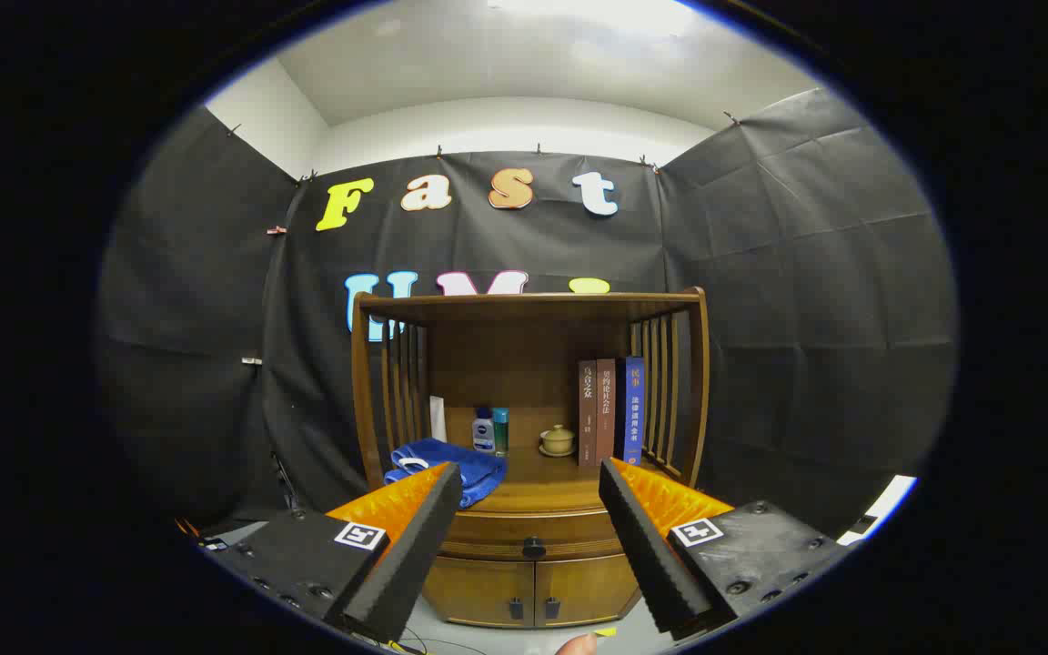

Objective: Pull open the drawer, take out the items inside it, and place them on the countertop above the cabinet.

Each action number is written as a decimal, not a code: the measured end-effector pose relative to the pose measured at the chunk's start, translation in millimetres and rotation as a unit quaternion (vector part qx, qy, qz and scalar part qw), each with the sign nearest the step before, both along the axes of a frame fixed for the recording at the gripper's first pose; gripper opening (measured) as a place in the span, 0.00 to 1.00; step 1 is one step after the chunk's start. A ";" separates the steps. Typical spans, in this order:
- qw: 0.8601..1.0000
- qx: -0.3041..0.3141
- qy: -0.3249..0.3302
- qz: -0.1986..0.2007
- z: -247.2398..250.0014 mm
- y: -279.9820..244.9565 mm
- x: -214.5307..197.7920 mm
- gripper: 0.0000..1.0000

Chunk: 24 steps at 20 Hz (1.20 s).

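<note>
your hand-held gripper (529, 482) hangs released, fingers spread wide, well short of the closed drawer (533, 532) with its knob (534, 547).

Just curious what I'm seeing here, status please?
Gripper open, short of the cabinet. Drawer shut, knob between the fingers' line. Blue cloth on countertop.

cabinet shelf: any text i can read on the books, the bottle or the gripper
books: spine characters, too small to read.
white bottle: label blurred.
gripper: open, holding nothing, drawer knob beyond its fingers; square markers, no words.
</note>
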State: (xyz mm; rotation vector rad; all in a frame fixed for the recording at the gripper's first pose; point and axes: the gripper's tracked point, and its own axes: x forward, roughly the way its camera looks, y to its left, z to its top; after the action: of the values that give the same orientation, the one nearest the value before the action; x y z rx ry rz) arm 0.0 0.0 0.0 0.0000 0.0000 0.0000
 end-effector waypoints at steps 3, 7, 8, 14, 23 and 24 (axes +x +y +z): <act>1.000 0.002 0.003 0.001 -1.0 -0.1 -1.2 0.98; 1.000 -0.001 0.005 -0.001 -4.3 -0.6 -0.8 0.98; 1.000 0.000 0.005 -0.001 -3.4 -0.3 -1.6 0.98; 1.000 -0.007 0.003 -0.004 -3.4 -1.5 -1.7 0.98; 1.000 -0.006 -0.008 -0.022 -12.8 -15.3 28.8 0.98; 1.000 -0.004 -0.014 -0.027 -14.7 -18.1 37.3 0.98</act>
State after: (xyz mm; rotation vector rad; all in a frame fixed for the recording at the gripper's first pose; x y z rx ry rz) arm 37.3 -18.1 -14.7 -0.0077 -0.0273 -0.0536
